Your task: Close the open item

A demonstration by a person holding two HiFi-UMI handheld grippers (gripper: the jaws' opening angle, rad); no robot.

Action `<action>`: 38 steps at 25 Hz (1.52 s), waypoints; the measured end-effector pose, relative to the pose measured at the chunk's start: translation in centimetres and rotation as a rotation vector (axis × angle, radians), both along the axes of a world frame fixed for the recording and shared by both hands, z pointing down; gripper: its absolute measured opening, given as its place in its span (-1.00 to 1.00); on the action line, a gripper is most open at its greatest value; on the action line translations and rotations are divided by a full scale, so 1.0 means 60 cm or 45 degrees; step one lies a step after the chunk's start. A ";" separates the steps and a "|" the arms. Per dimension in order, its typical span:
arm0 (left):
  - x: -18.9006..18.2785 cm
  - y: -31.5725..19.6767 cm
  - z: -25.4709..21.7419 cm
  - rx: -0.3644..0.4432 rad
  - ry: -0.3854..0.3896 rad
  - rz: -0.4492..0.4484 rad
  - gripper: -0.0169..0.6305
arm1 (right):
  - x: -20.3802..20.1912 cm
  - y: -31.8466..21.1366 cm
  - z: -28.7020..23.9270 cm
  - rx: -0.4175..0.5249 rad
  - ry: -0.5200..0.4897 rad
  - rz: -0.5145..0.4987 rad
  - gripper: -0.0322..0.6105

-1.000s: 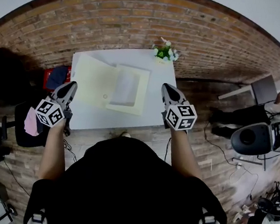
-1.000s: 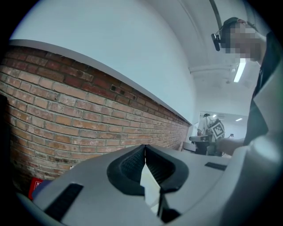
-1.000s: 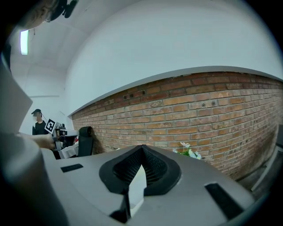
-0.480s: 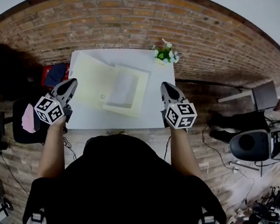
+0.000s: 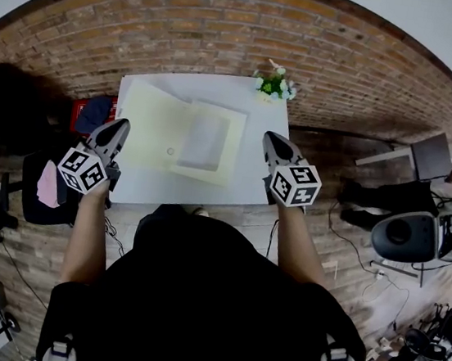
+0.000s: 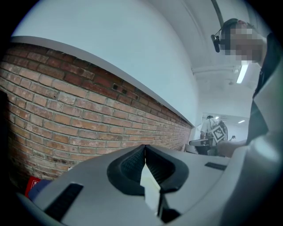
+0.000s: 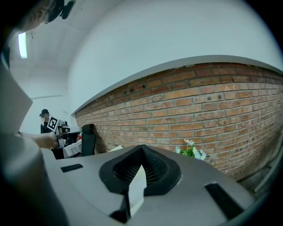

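Nothing of the closing is done yet: the pale yellow folder point(image 5: 179, 132) lies spread open across the white tabletop point(image 5: 183, 193), nearer its far edge, with its left flap lying flat. The left gripper point(image 5: 120, 127) hovers at the tabletop's left edge and the right gripper point(image 5: 271, 139) at its right edge. Both are clenched on nothing and are apart from the folder. A small flowering plant point(image 5: 273, 83) stands at the far right corner, and nothing seems to block the flap.

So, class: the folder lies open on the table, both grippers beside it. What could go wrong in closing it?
1. Both the left gripper and right gripper are shut; pushing the folder's cover may slide it across the table instead of folding.
2. The sheet inside could crease or slip out.
3. A wide swing might knock the flowers at the far edge.
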State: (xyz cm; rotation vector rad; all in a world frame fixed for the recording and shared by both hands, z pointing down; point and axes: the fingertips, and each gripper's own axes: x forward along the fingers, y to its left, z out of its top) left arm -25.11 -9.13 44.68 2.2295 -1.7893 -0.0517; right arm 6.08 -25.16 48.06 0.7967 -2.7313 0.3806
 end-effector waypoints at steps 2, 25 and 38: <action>-0.009 -0.001 0.002 0.003 -0.003 0.001 -0.91 | -0.005 -0.001 0.002 -0.001 0.001 0.002 -0.84; -0.120 0.005 0.046 -0.014 0.058 -0.091 -0.91 | -0.099 -0.001 0.008 -0.029 -0.012 -0.068 -0.84; -0.183 0.041 0.100 -0.077 0.121 -0.209 -0.91 | -0.166 0.031 0.019 -0.073 -0.052 -0.196 -0.83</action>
